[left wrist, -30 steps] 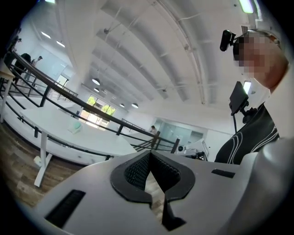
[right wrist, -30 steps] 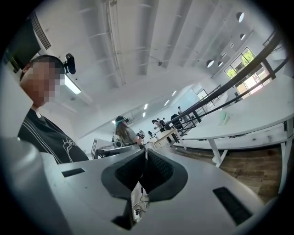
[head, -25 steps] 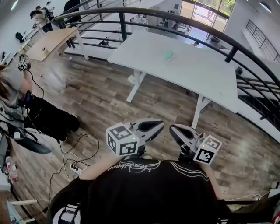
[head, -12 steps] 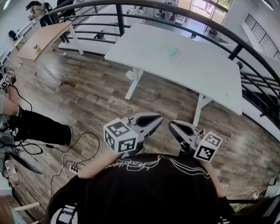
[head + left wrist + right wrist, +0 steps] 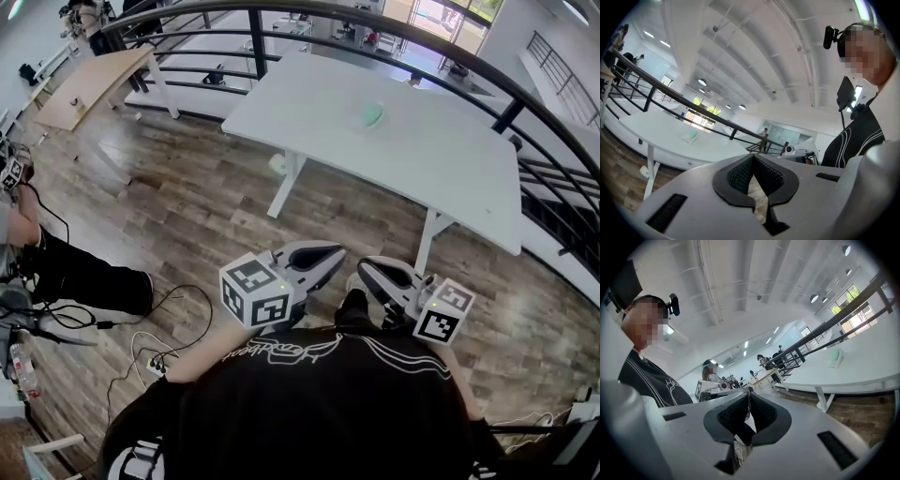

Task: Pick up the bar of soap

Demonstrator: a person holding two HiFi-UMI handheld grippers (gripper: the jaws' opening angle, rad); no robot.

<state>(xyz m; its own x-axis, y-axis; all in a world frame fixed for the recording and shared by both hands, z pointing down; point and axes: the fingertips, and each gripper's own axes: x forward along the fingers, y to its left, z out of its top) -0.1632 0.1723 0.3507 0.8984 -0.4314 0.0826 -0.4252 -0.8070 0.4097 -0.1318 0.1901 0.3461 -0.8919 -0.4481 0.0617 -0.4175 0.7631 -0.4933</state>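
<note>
The only lettering in sight is a white cursive script across the person's black shirt (image 5: 309,352). From the head view it is upside down and too bent to read. Each pair of tongs carries a white cube printed with black square markers and no words.

The left tongs (image 5: 328,256) and the right tongs (image 5: 367,271) are pale grey moulded plastic with black rubbery pads, finely ribbed on the inner faces. In both gripper views the pads meet at the tips with nothing caught between them, so both pairs are closed and empty. They are held side by side in front of the person's chest, above the floor.

The bar of soap (image 5: 372,115) is a small, pale mint-green lump with rounded edges. It lies flat towards the far side of the table (image 5: 441,178), well apart from both tongs. The table has a smooth white top and white legs. It stands on a floor (image 5: 206,206) of grey-brown wood-look planks, beside a curved black metal railing (image 5: 394,47).
</note>
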